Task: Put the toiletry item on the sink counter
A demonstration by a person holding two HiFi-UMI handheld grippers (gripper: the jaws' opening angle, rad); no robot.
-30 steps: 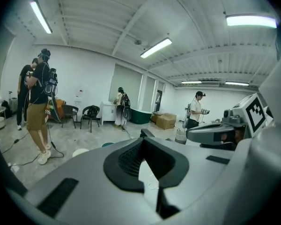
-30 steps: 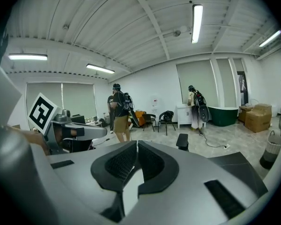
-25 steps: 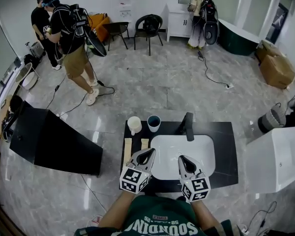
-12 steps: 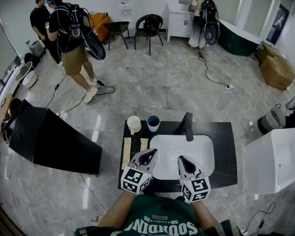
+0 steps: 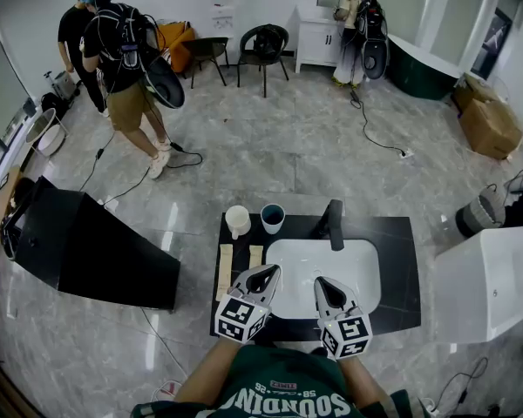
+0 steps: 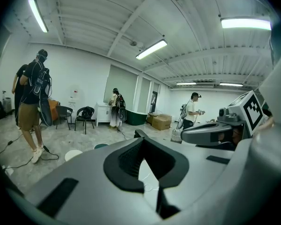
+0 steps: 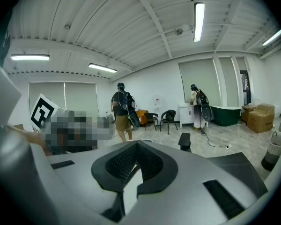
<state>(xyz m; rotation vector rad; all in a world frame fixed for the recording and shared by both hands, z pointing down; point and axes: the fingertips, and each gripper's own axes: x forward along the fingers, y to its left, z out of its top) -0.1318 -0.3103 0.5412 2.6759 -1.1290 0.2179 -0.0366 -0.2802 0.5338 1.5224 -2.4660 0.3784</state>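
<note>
White cup (image 5: 238,220), upper left of the worktop (image 5: 399,264), looks light, stiff, slick, so pinch its rim; left gripper (image 5: 267,271) and right gripper (image 5: 322,281) jaws sit closed, empty.

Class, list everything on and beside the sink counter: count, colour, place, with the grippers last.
Sink counter: one, black, centre.
Basin: one, white, sunk in counter.
Faucet: one, black, behind basin.
White cup: one, white, counter's back left.
Teal cup: one, dark teal, beside it.
Flat strips: two, tan, counter's left edge.
Slanted panel: one, black, floor, left.
Left gripper: one, grey, jaws together, empty, over basin's near edge.
Right gripper: one, grey, likewise.
</note>
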